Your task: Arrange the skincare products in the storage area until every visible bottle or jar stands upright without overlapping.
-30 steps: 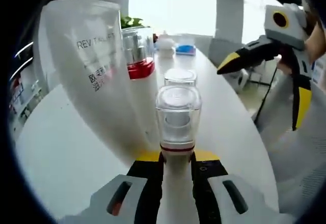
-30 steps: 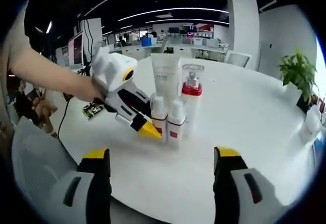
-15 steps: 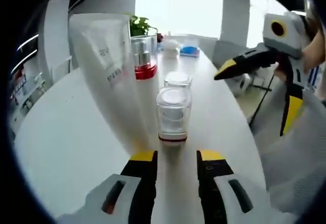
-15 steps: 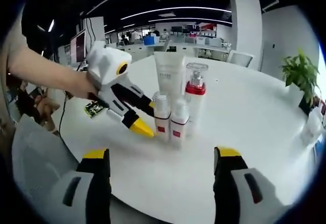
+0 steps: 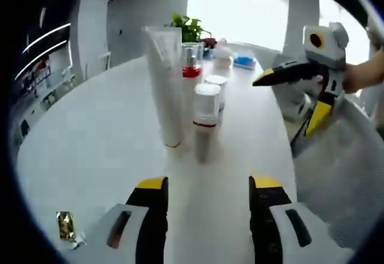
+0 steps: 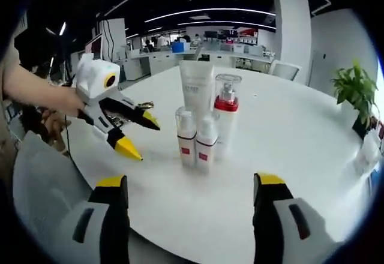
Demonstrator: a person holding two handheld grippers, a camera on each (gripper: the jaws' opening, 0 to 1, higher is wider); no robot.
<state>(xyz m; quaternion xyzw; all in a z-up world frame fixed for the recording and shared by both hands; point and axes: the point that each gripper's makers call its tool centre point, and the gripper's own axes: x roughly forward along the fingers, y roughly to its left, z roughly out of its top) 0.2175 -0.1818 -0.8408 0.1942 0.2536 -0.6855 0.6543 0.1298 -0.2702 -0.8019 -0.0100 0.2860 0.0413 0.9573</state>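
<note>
The left gripper (image 5: 207, 186) is hanging low over the white table (image 5: 90, 150) with its yellow-tipped jaws spread wide and nothing between them; seen from the right gripper view (image 6: 137, 134), it is sitting off to the side of the products, jaws parted like a beak, pointing toward them without touching. The right gripper (image 6: 186, 183) is likewise gaping wide and gripping nothing, hovering near the table's edge; from the left gripper view (image 5: 294, 102) it is floating beyond the table's rim with a hand (image 5: 366, 75) wrapped around it.

Ahead of both pairs of jaws, the skincare products are standing upright in a tight cluster. The tall white tube (image 6: 197, 90) is standing on its cap at the back, leaning a little in the left gripper view (image 5: 165, 84). Just beside it, the clear pump bottle with the red collar (image 6: 227, 111) is rising nearly as high. In front of those two, a pair of small white bottles with red bands (image 6: 196, 141) is standing side by side, close together; whether they are touching I cannot tell.

Farther out, a potted plant (image 6: 354, 90) is sitting near the table's far edge, and a small gold wrapper (image 5: 65, 225) is lying on the table by the left gripper. Office desks (image 6: 198, 51) are showing in the background.
</note>
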